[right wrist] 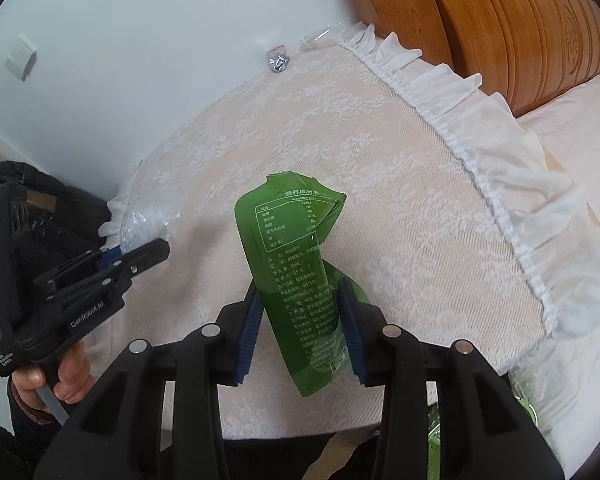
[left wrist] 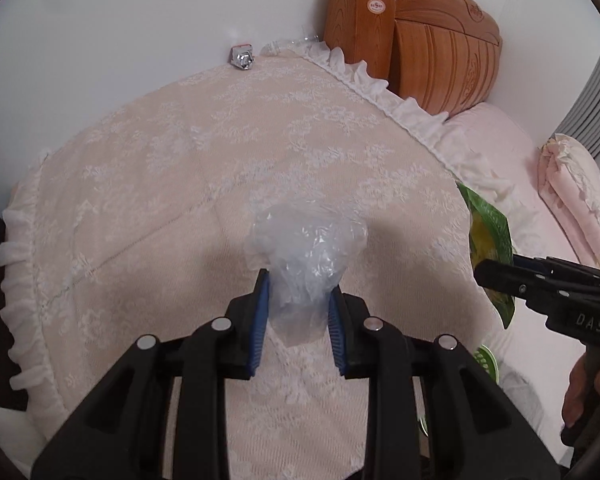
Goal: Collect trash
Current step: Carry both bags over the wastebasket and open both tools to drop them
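Note:
My left gripper [left wrist: 298,286] is shut on a crumpled clear plastic bag [left wrist: 304,248] and holds it over the lace-covered table [left wrist: 160,184]. My right gripper [right wrist: 300,292] is shut on a green printed pouch [right wrist: 288,240] above the same table. Each gripper shows in the other's view: the right gripper [left wrist: 482,274] at the right edge with the pouch [left wrist: 490,232], the left gripper [right wrist: 162,250] at the left with the bag [right wrist: 144,222]. A crumpled silver foil wrapper [left wrist: 242,58] lies at the table's far edge by the wall; it also shows in the right wrist view [right wrist: 277,62].
A clear plastic piece [left wrist: 296,44] lies at the far corner of the table. A wooden headboard [left wrist: 432,36] and a pink bed [left wrist: 512,184] are to the right. A white wall [left wrist: 120,28] is behind. Something green [right wrist: 520,432] sits low at the right.

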`<state>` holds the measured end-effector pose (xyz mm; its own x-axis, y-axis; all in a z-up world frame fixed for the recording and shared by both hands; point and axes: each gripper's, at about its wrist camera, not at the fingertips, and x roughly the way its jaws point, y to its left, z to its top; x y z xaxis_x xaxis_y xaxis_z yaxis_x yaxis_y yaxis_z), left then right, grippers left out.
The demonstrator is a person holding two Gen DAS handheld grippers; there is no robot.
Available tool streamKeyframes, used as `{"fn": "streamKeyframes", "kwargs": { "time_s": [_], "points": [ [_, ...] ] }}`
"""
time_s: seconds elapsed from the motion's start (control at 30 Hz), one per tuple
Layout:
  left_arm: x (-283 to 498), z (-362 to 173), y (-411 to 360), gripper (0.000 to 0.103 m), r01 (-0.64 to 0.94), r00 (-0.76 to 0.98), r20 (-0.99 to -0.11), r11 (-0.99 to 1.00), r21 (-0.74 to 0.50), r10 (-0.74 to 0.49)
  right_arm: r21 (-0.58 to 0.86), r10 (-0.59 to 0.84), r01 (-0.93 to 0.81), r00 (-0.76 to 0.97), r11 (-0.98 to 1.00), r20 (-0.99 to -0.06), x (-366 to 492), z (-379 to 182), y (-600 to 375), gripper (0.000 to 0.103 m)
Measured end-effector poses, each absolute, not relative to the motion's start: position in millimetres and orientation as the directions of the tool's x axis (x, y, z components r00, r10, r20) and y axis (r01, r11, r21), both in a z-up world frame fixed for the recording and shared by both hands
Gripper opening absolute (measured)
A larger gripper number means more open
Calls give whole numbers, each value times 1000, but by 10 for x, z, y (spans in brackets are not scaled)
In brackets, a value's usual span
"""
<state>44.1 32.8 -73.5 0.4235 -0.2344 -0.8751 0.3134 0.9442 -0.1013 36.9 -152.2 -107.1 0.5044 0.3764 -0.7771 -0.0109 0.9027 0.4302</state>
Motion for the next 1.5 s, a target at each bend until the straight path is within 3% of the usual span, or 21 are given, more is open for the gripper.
{"fn": "streamKeyframes", "kwargs": {
  "time_s": [0.4,0.87,1.1,1.33,1.37,1.43,1.5],
  "points": [
    [-139,-689,-655,27,508,365,-866,853,-122,-341,413,310,66,556,908,-771,-563,-1064,-1999,39],
    [-1201,-841,-2361,27,837,134,-880,527,-145,-455,338,64,442,527,831,-847,-2234,-1384,-3204,39],
    [-1726,-1118,-2869,27,909,-39,-907,363,-207,-420,336,2,564,510,754,-860,-2859,-1566,-3488,39],
    [-2064,-1125,-3036,27,938,-59,-910,289,-191,-410,346,-31,607,522,715,-852,-3187,-1663,-3717,39],
    [-2091,-1123,-3047,28,939,-61,-911,287,-191,-408,349,-33,611,524,710,-851,-3224,-1675,-3738,39],
    [-2125,-1111,-3055,44,939,-55,-912,289,-185,-405,349,-38,617,524,705,-851,-3273,-1677,-3750,39],
    [-2132,-1069,-3028,75,943,-37,-910,286,-168,-413,350,-40,622,523,701,-851,-3300,-1678,-3758,39]
  ]
}}
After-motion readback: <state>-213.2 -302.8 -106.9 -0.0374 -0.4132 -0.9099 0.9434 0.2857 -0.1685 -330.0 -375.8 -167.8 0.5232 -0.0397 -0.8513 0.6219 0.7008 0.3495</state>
